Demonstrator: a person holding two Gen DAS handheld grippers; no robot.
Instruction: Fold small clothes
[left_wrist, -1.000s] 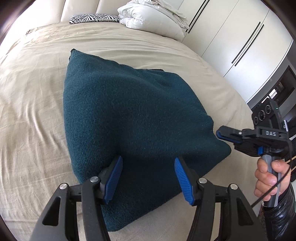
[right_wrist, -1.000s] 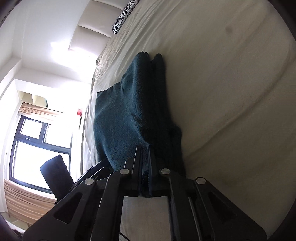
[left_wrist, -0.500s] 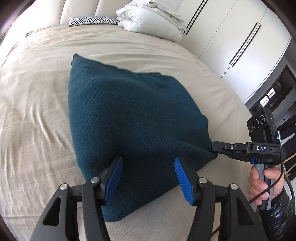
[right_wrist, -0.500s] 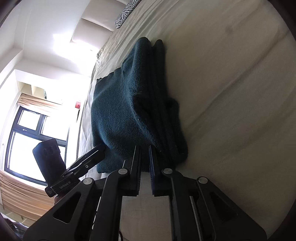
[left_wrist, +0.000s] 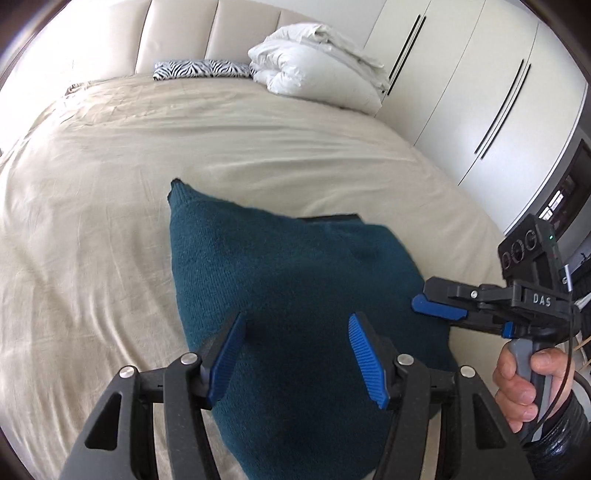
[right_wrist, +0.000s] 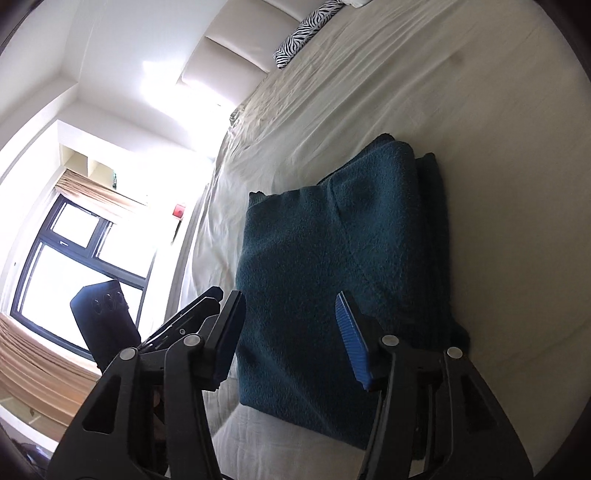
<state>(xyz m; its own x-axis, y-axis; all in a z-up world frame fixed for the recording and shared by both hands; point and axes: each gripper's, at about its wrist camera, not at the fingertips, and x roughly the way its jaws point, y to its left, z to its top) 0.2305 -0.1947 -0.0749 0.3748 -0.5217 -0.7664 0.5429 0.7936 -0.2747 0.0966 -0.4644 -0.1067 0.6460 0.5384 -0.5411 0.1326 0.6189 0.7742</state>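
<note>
A dark teal knit sweater (left_wrist: 295, 280) lies folded into a thick rectangle on the beige bed sheet (left_wrist: 110, 221). My left gripper (left_wrist: 296, 316) hovers open over the sweater's near edge, blue pads apart and touching nothing. In the left wrist view a hand holds my right gripper (left_wrist: 424, 301) at the sweater's right corner. In the right wrist view the right gripper (right_wrist: 289, 295) has its jaws opening, off the sweater (right_wrist: 314, 266), with only air between the pads. The stacked folded layers show along the sweater's right side.
A white folded duvet (left_wrist: 317, 62) and a zebra-print pillow (left_wrist: 199, 69) lie at the padded headboard. White wardrobe doors (left_wrist: 461, 103) stand along the bed's right side. A bright window (right_wrist: 74, 266) sits beyond the bed's far side. Bare sheet surrounds the sweater.
My right gripper let go of the sweater's edge, opened and drew back. The left gripper pulled back and rose a little, still open. The sweater now rests flat on the bed.
</note>
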